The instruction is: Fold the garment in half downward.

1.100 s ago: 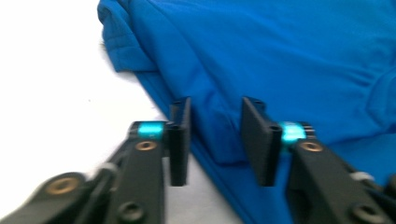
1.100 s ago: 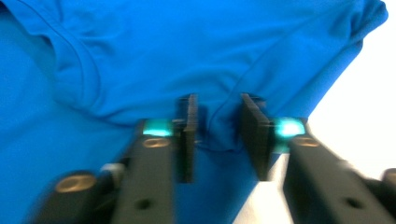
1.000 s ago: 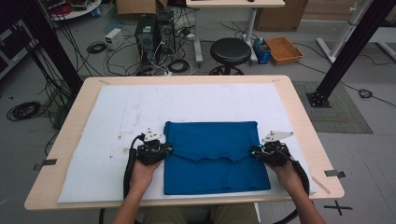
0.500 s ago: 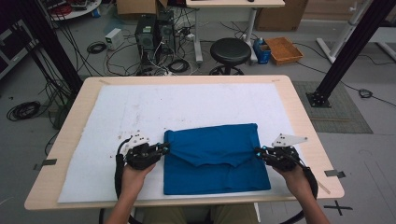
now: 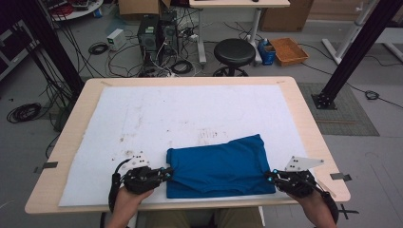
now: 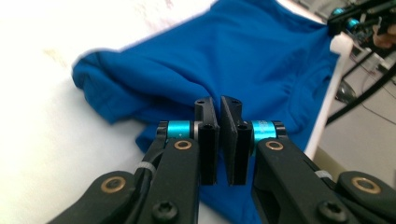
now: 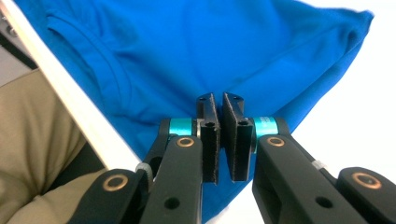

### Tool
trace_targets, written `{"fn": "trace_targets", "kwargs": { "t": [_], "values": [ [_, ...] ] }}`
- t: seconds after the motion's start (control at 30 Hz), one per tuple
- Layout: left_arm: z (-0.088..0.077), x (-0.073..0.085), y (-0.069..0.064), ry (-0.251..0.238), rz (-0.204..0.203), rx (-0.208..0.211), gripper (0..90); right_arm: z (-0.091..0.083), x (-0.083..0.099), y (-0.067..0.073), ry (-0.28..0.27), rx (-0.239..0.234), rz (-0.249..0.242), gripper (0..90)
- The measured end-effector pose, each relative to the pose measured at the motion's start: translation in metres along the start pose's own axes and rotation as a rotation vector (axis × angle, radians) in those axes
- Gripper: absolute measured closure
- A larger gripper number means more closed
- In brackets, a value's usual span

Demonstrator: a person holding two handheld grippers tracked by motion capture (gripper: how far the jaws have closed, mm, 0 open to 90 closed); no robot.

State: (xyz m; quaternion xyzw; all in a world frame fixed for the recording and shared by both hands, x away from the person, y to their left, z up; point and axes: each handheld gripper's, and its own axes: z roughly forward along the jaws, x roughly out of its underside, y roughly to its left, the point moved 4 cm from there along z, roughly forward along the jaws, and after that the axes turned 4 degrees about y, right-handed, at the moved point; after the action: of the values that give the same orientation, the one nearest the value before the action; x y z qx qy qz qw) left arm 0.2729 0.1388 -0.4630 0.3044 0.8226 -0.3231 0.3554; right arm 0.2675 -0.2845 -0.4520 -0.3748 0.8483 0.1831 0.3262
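left claw: jaws nearly shut, pinching left edge of folded blue cotton shirt
right claw: jaws nearly shut, pinching shirt's right edge, lower right of high view

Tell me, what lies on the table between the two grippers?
In the high view, a folded blue shirt fills the stretch between the left gripper and the right gripper, each at one side edge of it.

Grey floor w/ cable tangles at 11 o'clock, PC towers and black round stool at 12, orange tray at 1, black frame posts both sides, light wood surface w/ white mat centre.
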Motion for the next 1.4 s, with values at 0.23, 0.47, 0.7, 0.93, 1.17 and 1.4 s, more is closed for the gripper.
{"fn": "trace_targets", "kwargs": {
  "t": [0.23,0.47,0.7,0.93,1.17,1.4],
  "values": [
    [0.001,-0.001,0.013,-0.037,-0.061,-0.044,62.1,0.009,0.006,-0.01,0.007,-0.077,0.047,62.8],
    [0.01,-0.047,0.054,-0.122,-0.179,-0.257,38.2,0.014,-0.027,-0.05,-0.124,0.083,0.142,27.3],
    [0.046,-0.065,0.081,0.008,-0.198,-0.353,38.1,0.053,-0.065,-0.099,-0.086,0.176,0.256,25.8],
    [0.051,-0.055,0.086,0.053,-0.157,-0.404,70.4,0.079,-0.061,-0.108,0.014,0.158,0.248,62.8],
    [0.036,-0.054,0.089,-0.086,-0.199,-0.359,89.6,0.071,-0.054,-0.103,0.001,0.141,0.184,88.0],
    [0.027,-0.068,0.097,-0.183,-0.267,-0.317,80.0,0.055,-0.042,-0.112,-0.082,0.183,0.252,87.3]
  ]
}}
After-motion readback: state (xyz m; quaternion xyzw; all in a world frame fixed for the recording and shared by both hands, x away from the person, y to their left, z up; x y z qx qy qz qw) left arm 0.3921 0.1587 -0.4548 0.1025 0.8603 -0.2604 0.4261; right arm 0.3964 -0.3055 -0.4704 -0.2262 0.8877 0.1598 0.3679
